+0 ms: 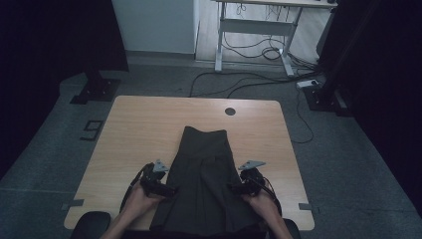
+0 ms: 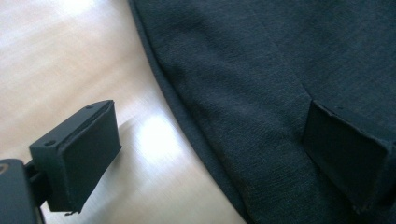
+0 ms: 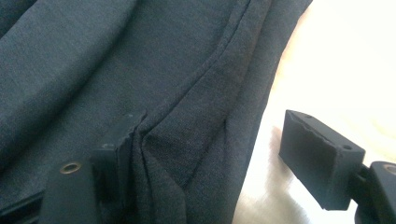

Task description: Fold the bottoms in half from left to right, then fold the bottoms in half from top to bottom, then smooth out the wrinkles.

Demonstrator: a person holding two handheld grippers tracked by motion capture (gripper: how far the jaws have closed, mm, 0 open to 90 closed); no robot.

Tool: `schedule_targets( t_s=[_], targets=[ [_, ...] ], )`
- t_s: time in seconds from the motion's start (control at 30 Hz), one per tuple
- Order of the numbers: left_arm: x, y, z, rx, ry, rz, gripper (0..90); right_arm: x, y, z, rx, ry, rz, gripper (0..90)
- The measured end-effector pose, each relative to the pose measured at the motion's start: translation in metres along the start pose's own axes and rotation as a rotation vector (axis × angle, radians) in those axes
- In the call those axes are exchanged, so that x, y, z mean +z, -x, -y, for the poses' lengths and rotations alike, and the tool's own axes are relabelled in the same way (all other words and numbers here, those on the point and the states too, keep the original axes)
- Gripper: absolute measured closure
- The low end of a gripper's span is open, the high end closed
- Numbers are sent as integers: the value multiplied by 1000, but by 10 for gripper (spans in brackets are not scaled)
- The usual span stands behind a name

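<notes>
Garment: one dark grey skirt (image 1: 204, 184), laid flat on the desk (image 1: 139, 129), narrow waist end toward the far edge, wide hem reaching the near edge and perhaps hanging over it, though the dim high view leaves that unsure.
Skirt position: centred between the left and right edges, in the near half of the desk top.
Grippers: two, one in each hand, one at each side edge of the skirt.
Left gripper (image 1: 166, 189): jaws released and wide apart; in the left gripper view (image 2: 210, 154) one jaw over bare wood, the other over the cloth, the skirt's curved edge running between them, nothing pinched.
Right gripper (image 1: 238, 188): jaws parted, not clenched; in the right gripper view (image 3: 210, 158) one jaw against a bunched fold of cloth, the other over bare wood just beside the skirt's edge.
Hands: two, entering from the near edge, left hand (image 1: 142, 199) and right hand (image 1: 261, 200).
Desk: one light wooden top with one round cable hole (image 1: 230, 111) near the far edge, well apart from the skirt.
Floor: grey, with several cables (image 1: 259, 82) beyond the far edge.
</notes>
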State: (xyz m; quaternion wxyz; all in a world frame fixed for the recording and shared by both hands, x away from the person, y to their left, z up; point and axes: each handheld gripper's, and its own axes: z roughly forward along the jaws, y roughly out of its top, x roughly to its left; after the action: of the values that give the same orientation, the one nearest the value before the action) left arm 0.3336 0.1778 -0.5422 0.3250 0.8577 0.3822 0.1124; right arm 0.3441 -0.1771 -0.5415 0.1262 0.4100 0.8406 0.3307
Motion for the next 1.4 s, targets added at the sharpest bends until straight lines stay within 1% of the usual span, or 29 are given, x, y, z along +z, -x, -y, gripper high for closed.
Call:
schedule_targets(
  t_s=[0.13, 0.23, 0.3, 0.33, 0.37, 0.4, 0.43, 0.47, 0.5, 0.53, 0.6, 0.7, 0.8, 0.9, 0.97, 1.0, 1.1, 1.17, 1.2, 1.23, 1.4],
  targets=[
    [-5, 6, 6, 4, -6, 30, 55, -5, -7, 6, -10, -8, -11, 242],
    [-5, 5, 4, 15, -12, 40, 55, -7, -8, 7, -16, -14, -15, 241],
    [-5, 5, 1, 42, -17, 44, 63, -7, -8, 5, -25, -25, -14, 230],
    [-7, 6, -3, 69, -20, 34, 62, -7, -8, 4, -34, -29, -11, 223],
    [-8, 6, -5, 80, -18, 26, 55, -7, -9, 2, -56, -36, -1, 218],
    [-10, 5, -8, 85, -11, 20, 49, -7, -10, 1, -68, -39, 2, 212],
    [-12, 4, -13, 82, 9, 20, 48, -8, -10, 0, -72, -43, 2, 204],
    [-13, 3, -15, 79, 17, 24, 48, -8, -9, -2, -79, -44, 7, 188],
    [-15, -1, -22, 65, 42, 35, 48, -8, -9, -2, -76, -42, 8, 185],
    [-16, -3, -25, 60, 53, 35, 48, -9, -7, -5, -65, -33, 5, 185],
    [-17, -10, -37, 55, 75, 21, 51, -10, -5, -7, -60, -28, 2, 181],
    [-15, -18, -51, 45, 89, 7, 53, -11, -1, -16, -53, -8, -6, 176],
    [-11, -25, -66, 50, 97, -21, 53, -9, 4, -26, -47, 9, -6, 169],
    [-4, -33, -79, 57, 100, -39, 62, -6, 9, -40, -35, 35, 0, 169],
    [0, -37, -85, 58, 94, -37, 91, -4, 12, -48, -32, 42, 4, 169],
    [3, -40, -89, 59, 90, -44, 95, -3, 14, -53, -30, 44, 7, 169],
    [10, -45, -95, 65, 76, -56, 95, 1, 19, -66, -22, 56, 23, 169],
    [15, -50, -98, 51, 74, -48, 96, 3, 22, -73, -14, 60, 28, 169],
    [18, -53, -100, 38, 76, -41, 98, 5, 24, -77, -11, 64, 30, 169],
    [20, -56, -101, 29, 76, -38, 113, 7, 26, -81, -4, 68, 32, 169],
    [32, -67, -107, 12, 59, -42, 141, 18, 35, -97, 32, 69, 40, 169]
  ],
)
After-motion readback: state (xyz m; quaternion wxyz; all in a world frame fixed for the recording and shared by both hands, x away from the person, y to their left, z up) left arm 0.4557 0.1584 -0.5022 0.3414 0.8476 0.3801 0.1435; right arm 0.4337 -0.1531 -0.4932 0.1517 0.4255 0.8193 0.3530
